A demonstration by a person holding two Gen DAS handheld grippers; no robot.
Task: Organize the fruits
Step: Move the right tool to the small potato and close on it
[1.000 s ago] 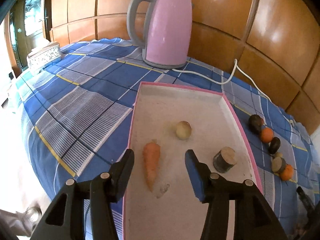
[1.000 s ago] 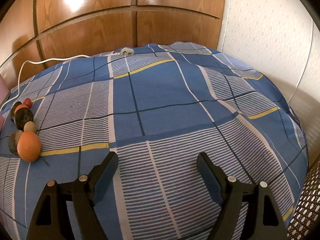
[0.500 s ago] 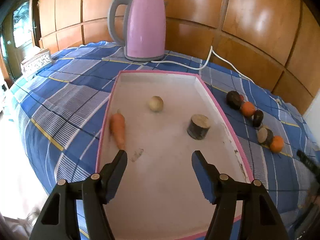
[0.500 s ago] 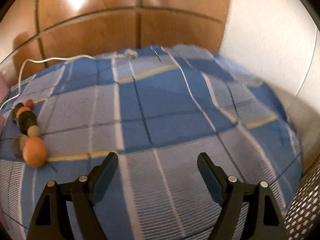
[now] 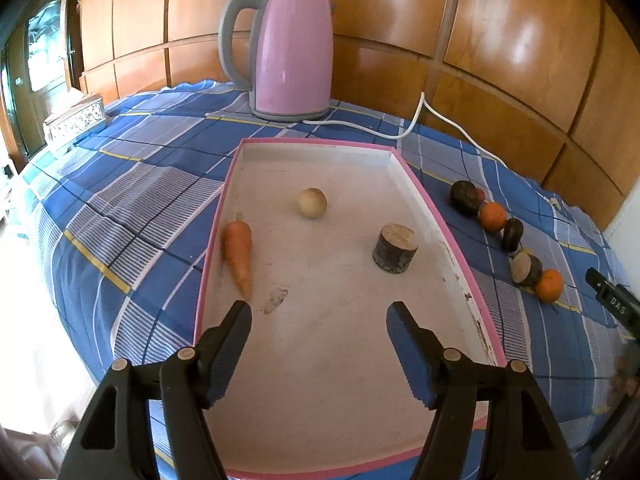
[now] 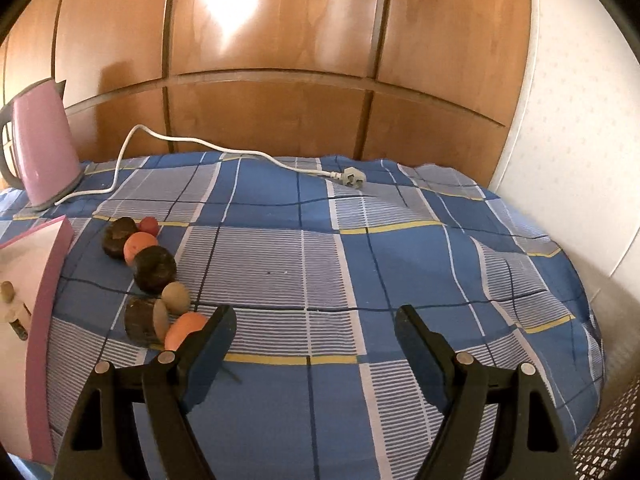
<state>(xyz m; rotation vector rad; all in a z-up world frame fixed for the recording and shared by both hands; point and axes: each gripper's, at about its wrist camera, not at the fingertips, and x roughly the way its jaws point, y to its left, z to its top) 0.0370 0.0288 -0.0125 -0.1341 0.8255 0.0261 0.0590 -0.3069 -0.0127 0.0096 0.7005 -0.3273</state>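
Two edges of the pink-rimmed tray [image 5: 430, 204] hide behind the left gripper [image 5: 319, 314], whose jaws have just been opening and stand wide with nothing between them. Its carrot [image 5: 239, 254] lies just beyond the left fingertip. The right gripper [image 6: 315, 322], also wide and empty, covers part of the nearest orange [image 6: 183, 330] in the fruit row [image 6: 149, 276] at its left.

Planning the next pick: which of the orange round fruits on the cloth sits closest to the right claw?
The orange fruit at the near end of the row, partly hidden behind the right claw's left finger. The other orange one lies farther back, between two dark pieces.
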